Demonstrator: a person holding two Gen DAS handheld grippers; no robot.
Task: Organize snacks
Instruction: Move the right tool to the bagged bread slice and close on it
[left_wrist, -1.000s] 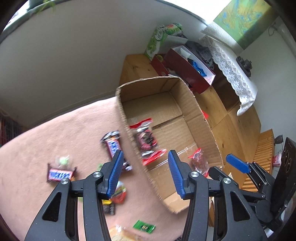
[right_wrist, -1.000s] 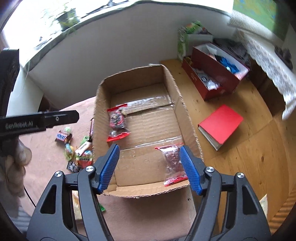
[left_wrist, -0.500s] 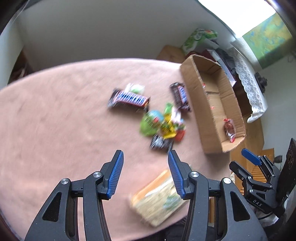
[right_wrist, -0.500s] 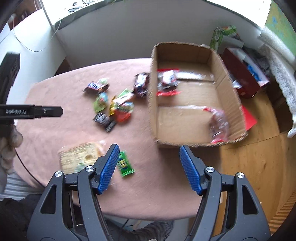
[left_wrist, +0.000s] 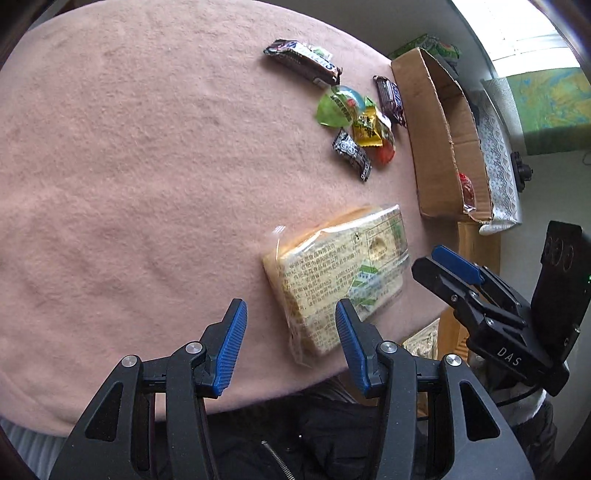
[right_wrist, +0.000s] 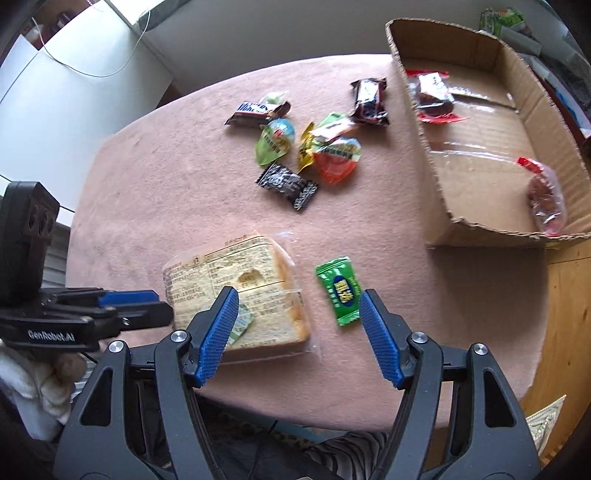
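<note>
Fuzzy pink tablecloth (right_wrist: 177, 177) under crinkly wrappers, corrugated cardboard box (right_wrist: 480, 147).

Desk (right_wrist: 147, 177) cover: matt pink cloth, fuzzy nap. Cardboard box (right_wrist: 436, 184) at its edge: raw brown corrugated paper, torn rim, glossy clear tape strips inside. Bread pack (right_wrist: 236, 291) near box: clear shiny plastic film w/ print. Green sachet (right_wrist: 341, 291) beside bread: glossy foil-like plastic. Fingers (right_wrist: 218, 328): blue ribbed pads, matt black plastic arms, metal rivets. Floor (right_wrist: 569, 317) beyond box: smooth wood.

I am in a lived-in home room: pink cloth-covered table (right_wrist: 184, 192), wooden plank floor (right_wrist: 565, 332), white lace cloth (left_wrist: 496, 147).
</note>
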